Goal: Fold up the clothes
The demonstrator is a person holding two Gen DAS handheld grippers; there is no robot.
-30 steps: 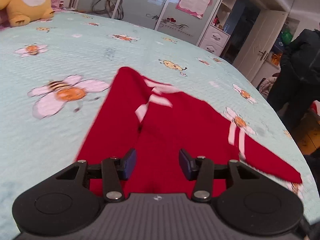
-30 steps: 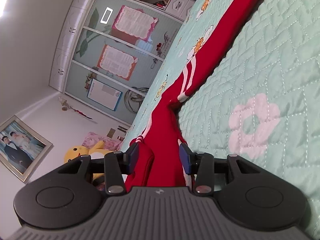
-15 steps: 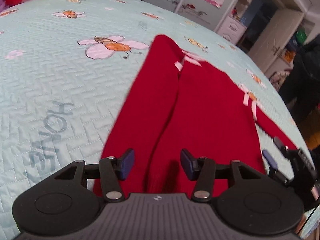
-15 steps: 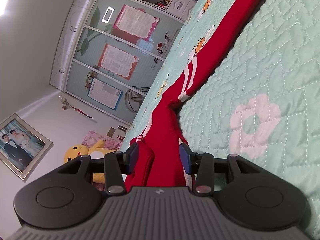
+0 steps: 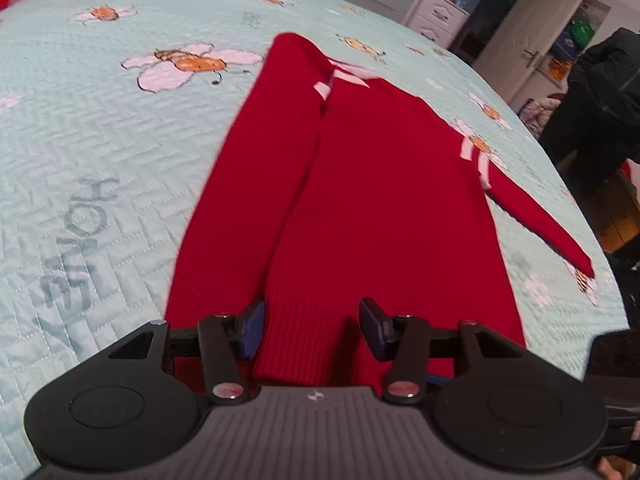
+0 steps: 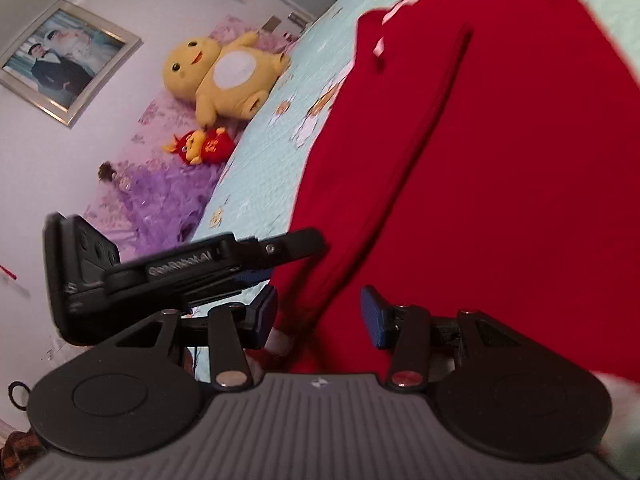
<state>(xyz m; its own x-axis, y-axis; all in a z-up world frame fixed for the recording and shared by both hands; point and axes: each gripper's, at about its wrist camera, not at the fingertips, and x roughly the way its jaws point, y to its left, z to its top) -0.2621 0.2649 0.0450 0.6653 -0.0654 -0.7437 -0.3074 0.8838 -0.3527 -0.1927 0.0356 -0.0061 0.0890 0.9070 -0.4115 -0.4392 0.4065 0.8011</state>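
Red sweater [image 5: 360,184] lies flat on the quilted bedspread [image 5: 100,160], ribbed hem between the spread fingers of both the left gripper [image 5: 311,330] and right gripper [image 6: 318,316]; bare quilt surrounds its edges.

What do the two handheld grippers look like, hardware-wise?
Both match. The left gripper has a grey ribbed body, two black round-lobed side plates, black finger links with silver and red pivot screws, blue pads and a small white logo. The right gripper is the same build. Seen side-on from the right wrist, the left unit carries white lettering, too blurred to read reliably. No cables or sleeves show.
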